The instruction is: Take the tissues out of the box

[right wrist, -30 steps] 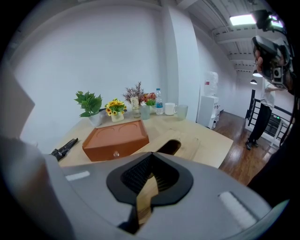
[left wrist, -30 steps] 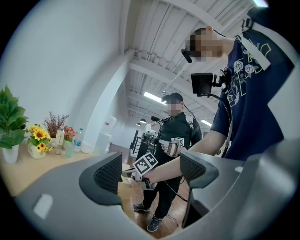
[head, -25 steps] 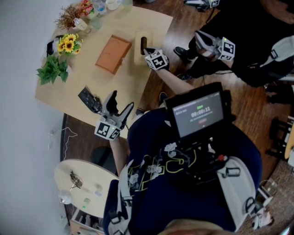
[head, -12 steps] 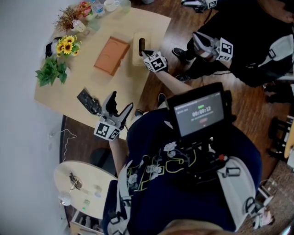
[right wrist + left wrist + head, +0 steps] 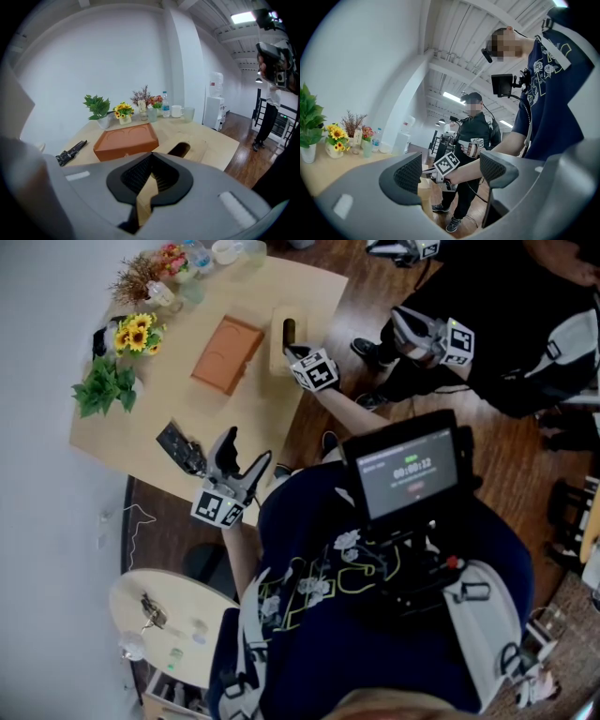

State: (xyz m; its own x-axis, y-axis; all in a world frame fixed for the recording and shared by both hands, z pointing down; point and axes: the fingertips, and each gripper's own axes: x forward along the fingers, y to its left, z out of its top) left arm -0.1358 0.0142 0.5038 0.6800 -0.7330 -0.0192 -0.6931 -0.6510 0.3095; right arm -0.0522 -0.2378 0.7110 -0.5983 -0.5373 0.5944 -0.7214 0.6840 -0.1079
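The box stands at the far right of the table. Its dark slot shows no tissue poking out, and none lies on the table either. As far as the views show, nothing has been taken out yet.

Your right gripper is just beside the box on its near side and tilts down toward the slot. Its jaws are pressed together on nothing. To draw a sheet you will likely have to part them, dip into the slot and pinch.

Left of the box lies an orange tray. Your left gripper hangs well apart from the box at the table's near edge, near a black tool. Its jaws are spread and empty. The whole job looks to be ahead of you.
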